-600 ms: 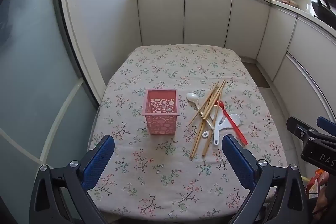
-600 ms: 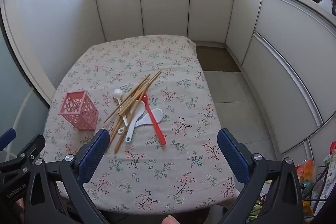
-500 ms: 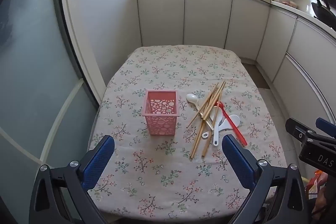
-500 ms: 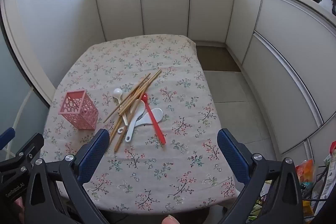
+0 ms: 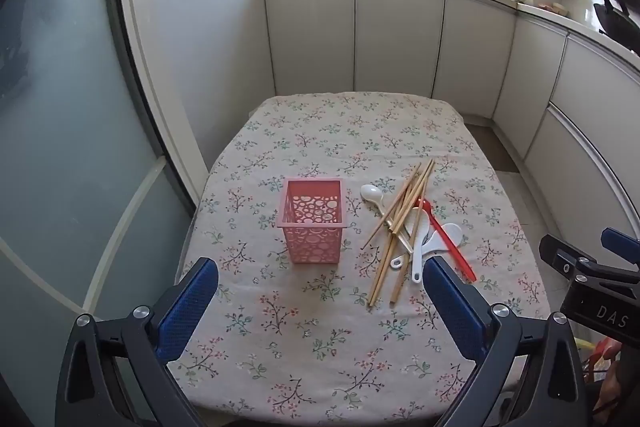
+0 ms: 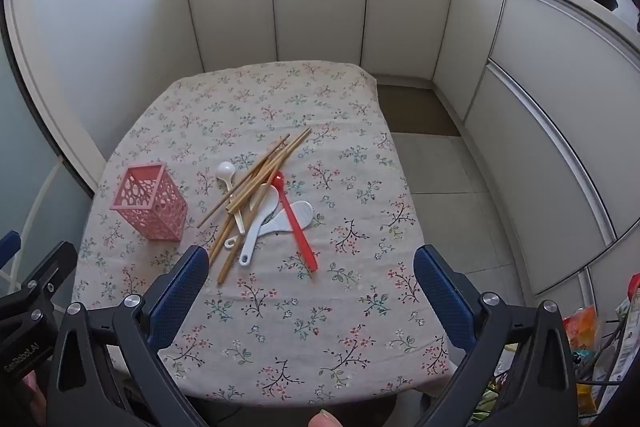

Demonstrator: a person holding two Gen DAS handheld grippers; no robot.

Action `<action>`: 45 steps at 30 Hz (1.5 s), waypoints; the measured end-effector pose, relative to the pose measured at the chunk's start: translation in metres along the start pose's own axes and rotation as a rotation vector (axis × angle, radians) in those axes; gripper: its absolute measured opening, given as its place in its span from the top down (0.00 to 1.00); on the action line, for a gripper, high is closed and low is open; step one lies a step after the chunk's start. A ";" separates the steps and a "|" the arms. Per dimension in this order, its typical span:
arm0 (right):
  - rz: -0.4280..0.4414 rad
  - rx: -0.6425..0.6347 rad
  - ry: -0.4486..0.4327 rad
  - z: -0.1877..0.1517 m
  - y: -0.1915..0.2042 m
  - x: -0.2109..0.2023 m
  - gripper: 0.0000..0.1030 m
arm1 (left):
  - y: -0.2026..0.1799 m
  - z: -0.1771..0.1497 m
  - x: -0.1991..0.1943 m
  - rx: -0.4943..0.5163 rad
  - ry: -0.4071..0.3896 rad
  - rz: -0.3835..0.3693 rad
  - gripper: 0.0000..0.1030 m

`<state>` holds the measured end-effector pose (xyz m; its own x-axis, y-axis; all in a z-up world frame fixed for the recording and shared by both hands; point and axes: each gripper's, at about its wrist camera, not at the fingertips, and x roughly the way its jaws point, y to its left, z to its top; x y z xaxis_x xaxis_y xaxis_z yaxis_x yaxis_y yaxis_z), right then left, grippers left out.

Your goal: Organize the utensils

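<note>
Where chopsticks [image 6: 256, 183] pile: 3 white spoons [image 6: 264, 219], 1 basket [image 6: 150, 203].

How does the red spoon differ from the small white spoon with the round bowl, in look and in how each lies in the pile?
The red spoon is longer and bright red; the small white spoon is shorter, with a rounder bowl. The red spoon lies at the pile's right edge, its whole length showing, across a wide white spoon; the small white spoon's handle runs under the wooden chopsticks. Both lie flat on the floral tablecloth, outside the pink basket.
</note>
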<state>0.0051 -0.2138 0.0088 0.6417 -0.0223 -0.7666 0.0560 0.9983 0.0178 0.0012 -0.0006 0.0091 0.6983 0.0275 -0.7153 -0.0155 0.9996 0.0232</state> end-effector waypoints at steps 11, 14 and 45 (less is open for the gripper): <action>0.001 -0.007 0.008 -0.001 0.002 0.001 0.00 | 0.003 -0.001 0.000 -0.001 -0.002 -0.004 0.00; 0.002 -0.006 0.011 -0.001 0.003 0.003 0.00 | 0.002 -0.001 -0.001 -0.001 -0.002 -0.004 0.00; 0.009 -0.005 0.015 -0.001 0.004 0.003 0.00 | 0.002 -0.003 0.000 0.001 -0.002 -0.002 0.00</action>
<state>0.0066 -0.2094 0.0058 0.6309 -0.0127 -0.7758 0.0468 0.9987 0.0217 -0.0007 0.0015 0.0069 0.7000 0.0251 -0.7137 -0.0130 0.9997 0.0224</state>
